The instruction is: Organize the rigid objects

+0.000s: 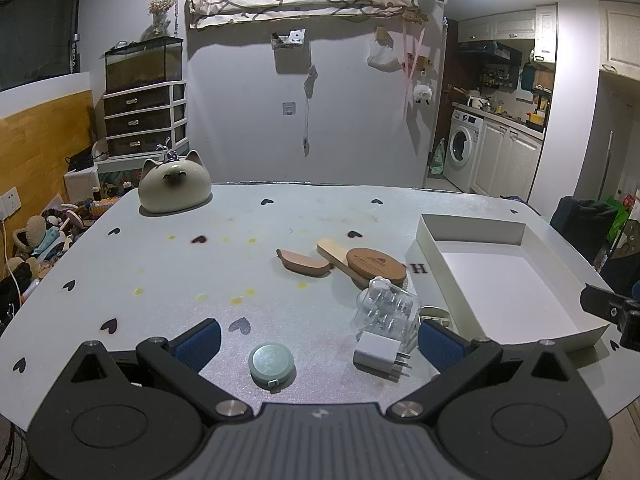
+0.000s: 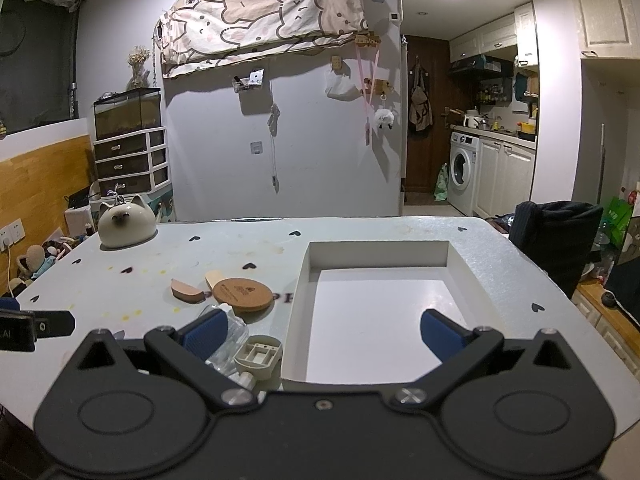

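Note:
My left gripper (image 1: 318,340) stands open low over the table, with a round green compact (image 1: 272,363) and a white charger plug (image 1: 379,354) lying between its fingers, neither one gripped. Just beyond the plug sits a clear plastic case (image 1: 387,312). Farther off lie a wooden half-round piece (image 1: 303,263) and a round wooden paddle brush (image 1: 372,266). The white box (image 1: 430,236) is empty and lies to the right. My right gripper (image 2: 322,330) hangs open over the near edge of the white box (image 2: 298,308). Beside its left finger are the clear case (image 2: 230,340) and a beige plug (image 2: 258,356).
A cat-shaped ceramic pot (image 1: 174,184) stands at the table's far left corner. A black bag (image 2: 554,236) sits past the right edge. Drawers with a tank on top (image 1: 144,96) stand by the back wall. Toys litter the floor at left.

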`<state>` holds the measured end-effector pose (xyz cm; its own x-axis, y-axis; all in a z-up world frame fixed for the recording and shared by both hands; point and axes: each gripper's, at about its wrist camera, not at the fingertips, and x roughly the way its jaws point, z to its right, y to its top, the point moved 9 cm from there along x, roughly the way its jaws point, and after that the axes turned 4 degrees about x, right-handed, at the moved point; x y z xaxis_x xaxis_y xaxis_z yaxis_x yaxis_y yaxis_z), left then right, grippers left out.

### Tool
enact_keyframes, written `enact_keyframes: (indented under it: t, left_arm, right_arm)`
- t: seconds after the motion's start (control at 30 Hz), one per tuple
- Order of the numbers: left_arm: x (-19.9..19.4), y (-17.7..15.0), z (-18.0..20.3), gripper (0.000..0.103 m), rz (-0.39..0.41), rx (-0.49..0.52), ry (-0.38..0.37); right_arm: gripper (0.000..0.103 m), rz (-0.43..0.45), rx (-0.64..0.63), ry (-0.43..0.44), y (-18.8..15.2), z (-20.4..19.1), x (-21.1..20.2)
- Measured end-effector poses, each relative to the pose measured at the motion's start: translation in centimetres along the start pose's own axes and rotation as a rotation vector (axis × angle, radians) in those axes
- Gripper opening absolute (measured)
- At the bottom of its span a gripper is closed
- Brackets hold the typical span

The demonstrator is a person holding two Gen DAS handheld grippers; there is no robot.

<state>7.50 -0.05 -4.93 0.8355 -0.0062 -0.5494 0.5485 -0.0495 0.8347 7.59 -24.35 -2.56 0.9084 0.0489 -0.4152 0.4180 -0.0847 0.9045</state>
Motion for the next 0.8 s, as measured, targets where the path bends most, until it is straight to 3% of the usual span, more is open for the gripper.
enact_keyframes:
  t: [0.8]
  left_arm:
    - [1.4,-1.3,-1.0,0.103,-0.003,-0.002,0.001]
  right_arm:
    - [0.103,-0.003,-0.001,0.003,0.2,-0.3,0.3]
